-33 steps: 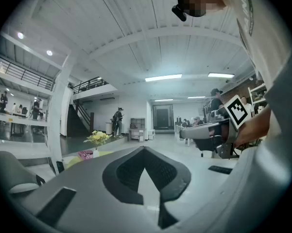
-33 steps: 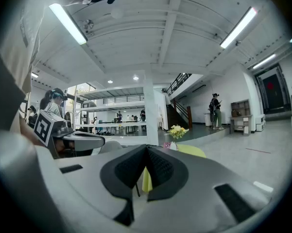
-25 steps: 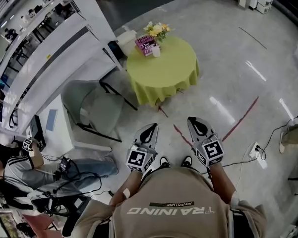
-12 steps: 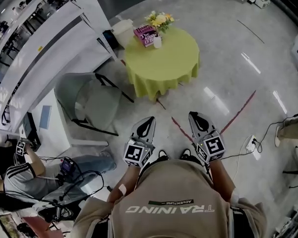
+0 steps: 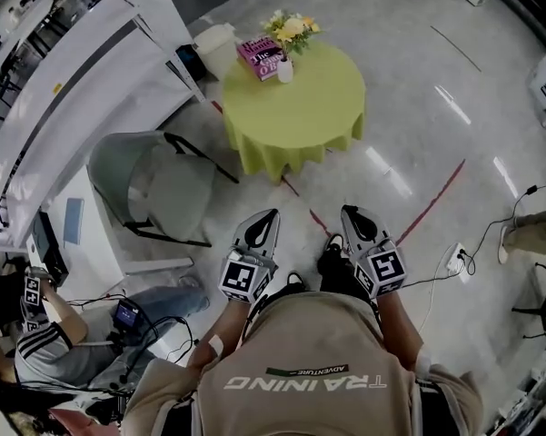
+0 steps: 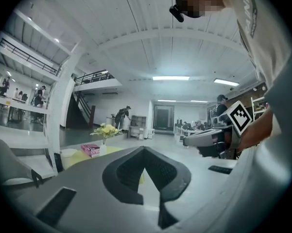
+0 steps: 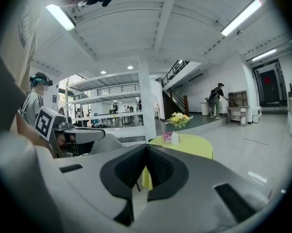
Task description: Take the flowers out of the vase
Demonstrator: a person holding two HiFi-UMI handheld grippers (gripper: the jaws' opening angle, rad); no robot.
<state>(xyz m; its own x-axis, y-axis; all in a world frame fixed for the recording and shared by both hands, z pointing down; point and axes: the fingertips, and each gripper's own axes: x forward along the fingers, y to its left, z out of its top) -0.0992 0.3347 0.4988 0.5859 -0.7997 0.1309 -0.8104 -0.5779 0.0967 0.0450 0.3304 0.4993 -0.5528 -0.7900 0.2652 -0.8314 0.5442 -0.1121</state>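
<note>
Nearest, at the person's waist, the left gripper [image 5: 262, 223] and the right gripper [image 5: 356, 221] are held side by side, a little apart, both pointing ahead over the bare floor. In the left gripper view the jaws meet at their tips with nothing between them [image 6: 145, 153]. The right gripper view shows the same, with the pads closed together and empty [image 7: 146, 152]. A red line [image 5: 431, 203] runs across the floor just beyond them. To the left stands a grey folding chair [image 5: 154, 184], between the person and the table. Well ahead is the round table [image 5: 300, 116] under a yellow-green cloth. The middle and near edge of its tabletop carry nothing. At the far edge stands a small white vase [image 5: 285, 69] with the yellow flowers [image 5: 289, 27] upright in it, and a pink book [image 5: 262, 57] lies just beside the vase on its left. Both gripper views show the bunch [image 6: 106, 129] [image 7: 180, 119] small and distant, beyond the jaw tips. Past the table, close to its far left edge, a white bin [image 5: 213, 44] sits on the floor. By my judgement the task has hardly begun: nothing has been touched and the flowers are all in the vase. What is left is to get close to the table, open one pair of jaws, take the stems and lift them clear, perhaps with the other gripper steadying the vase.
</note>
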